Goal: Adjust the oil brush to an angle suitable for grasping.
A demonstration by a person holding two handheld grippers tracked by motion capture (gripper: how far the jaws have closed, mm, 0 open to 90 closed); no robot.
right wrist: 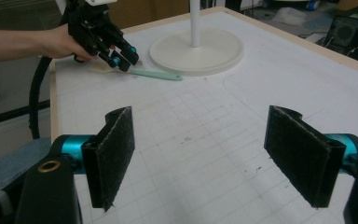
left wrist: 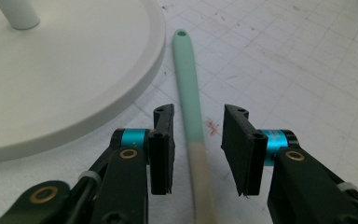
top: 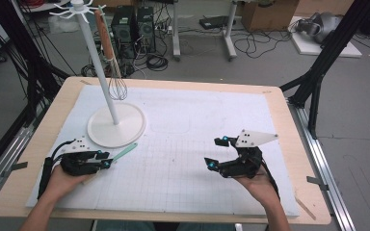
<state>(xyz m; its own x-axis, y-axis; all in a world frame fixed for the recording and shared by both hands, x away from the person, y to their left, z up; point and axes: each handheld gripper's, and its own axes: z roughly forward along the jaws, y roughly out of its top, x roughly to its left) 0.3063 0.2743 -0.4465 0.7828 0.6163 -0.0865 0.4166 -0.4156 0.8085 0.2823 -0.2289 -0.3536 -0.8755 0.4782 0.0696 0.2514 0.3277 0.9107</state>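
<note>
High view: your left gripper [top: 107,159] sits low at the near-left part of the worktop [top: 289,159], just beside the round white base of the utensil stand [top: 116,126]. A spatula [top: 123,153] with a mint-green handle lies flat on the gridded white mat [top: 188,154], its green end pointing away from your left hand [top: 67,180] and lying close to the rim of the stand's base without touching it. A wire whisk [top: 117,84] hangs from the stand's upper hooks.

Left gripper view: the jaws straddle the spatula handle [left wrist: 189,107] at the point where the green section meets the pale wooden section. Both pads [left wrist: 161,149] stand clear of the handle, with a visible gap on each side, so nothing is grasped. The handle runs straight up between the jaws, and its hanging hole shows at the far tip. The stand's base occupies the upper left, near the left jaw.

Right gripper view: the jaws of your right gripper [right wrist: 214,154] are spread wide with bare mat between them, holding nothing. Farther off you see the left gripper [right wrist: 120,58] lowered over the spatula [right wrist: 156,73], next to the stand [right wrist: 196,49].

In the high view, your right gripper [top: 218,153] hovers over the near-right part of the mat, well apart from the spatula.
</note>
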